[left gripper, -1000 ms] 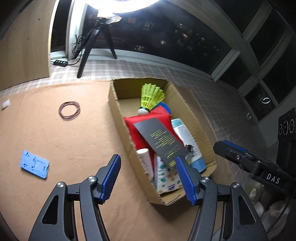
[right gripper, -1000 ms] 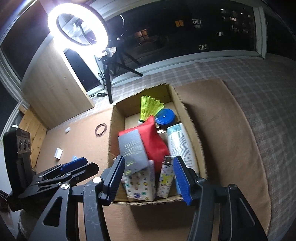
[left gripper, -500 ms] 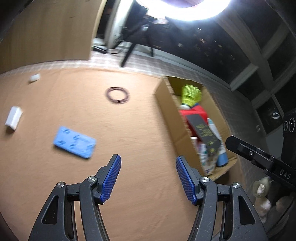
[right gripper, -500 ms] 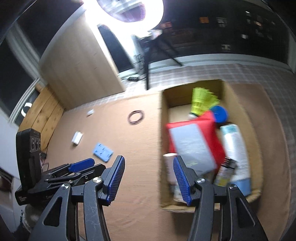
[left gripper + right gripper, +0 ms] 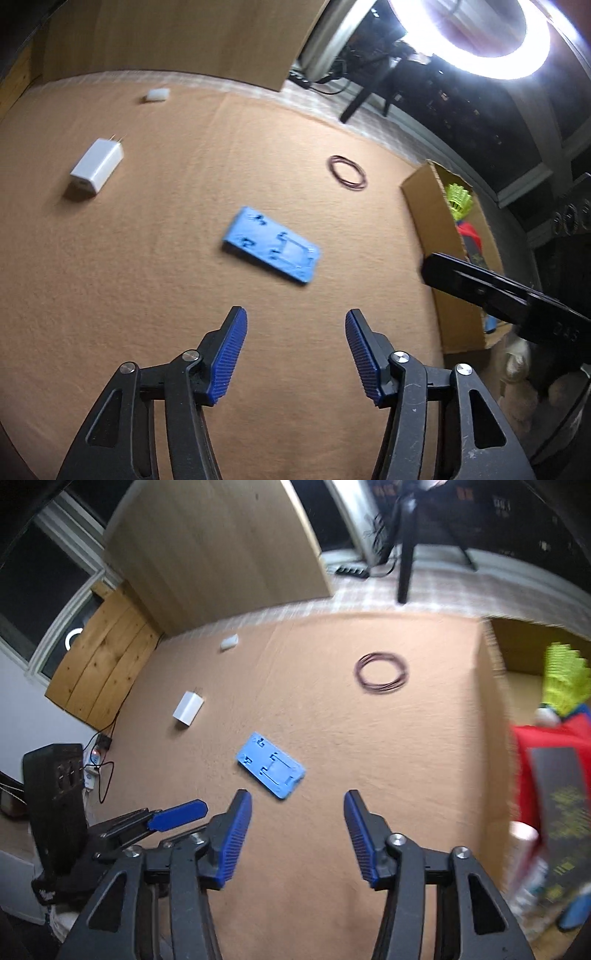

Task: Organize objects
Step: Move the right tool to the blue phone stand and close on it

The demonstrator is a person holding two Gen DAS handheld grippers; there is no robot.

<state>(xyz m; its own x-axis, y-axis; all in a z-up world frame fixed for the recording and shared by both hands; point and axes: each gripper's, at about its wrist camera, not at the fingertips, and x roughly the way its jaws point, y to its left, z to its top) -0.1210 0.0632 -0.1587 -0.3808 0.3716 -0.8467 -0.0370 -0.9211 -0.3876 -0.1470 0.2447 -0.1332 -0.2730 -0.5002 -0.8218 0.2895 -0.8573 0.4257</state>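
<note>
A flat blue plastic piece (image 5: 271, 251) lies on the brown mat, ahead of both grippers; it also shows in the right wrist view (image 5: 270, 770). My left gripper (image 5: 295, 325) is open and empty above the mat. My right gripper (image 5: 297, 806) is open and empty just short of the blue piece. A white charger (image 5: 96, 168) (image 5: 188, 709), a small white block (image 5: 157, 95) (image 5: 229, 642) and a dark wire ring (image 5: 347, 176) (image 5: 381, 672) lie on the mat. The cardboard box (image 5: 428, 218) (image 5: 493, 716) at the right holds a yellow shuttlecock (image 5: 563, 679), a red pouch (image 5: 522, 753) and other items.
A ring light on a tripod (image 5: 476, 40) stands behind the mat. A wooden panel (image 5: 214, 550) leans at the back. Cables and a power strip (image 5: 351, 569) lie on the checked floor. The left gripper's body (image 5: 74, 805) shows at the lower left of the right wrist view.
Both grippers have swung left, away from the box and toward the open mat. The blue piece, charger and ring are now central. Both stay open and empty.
</note>
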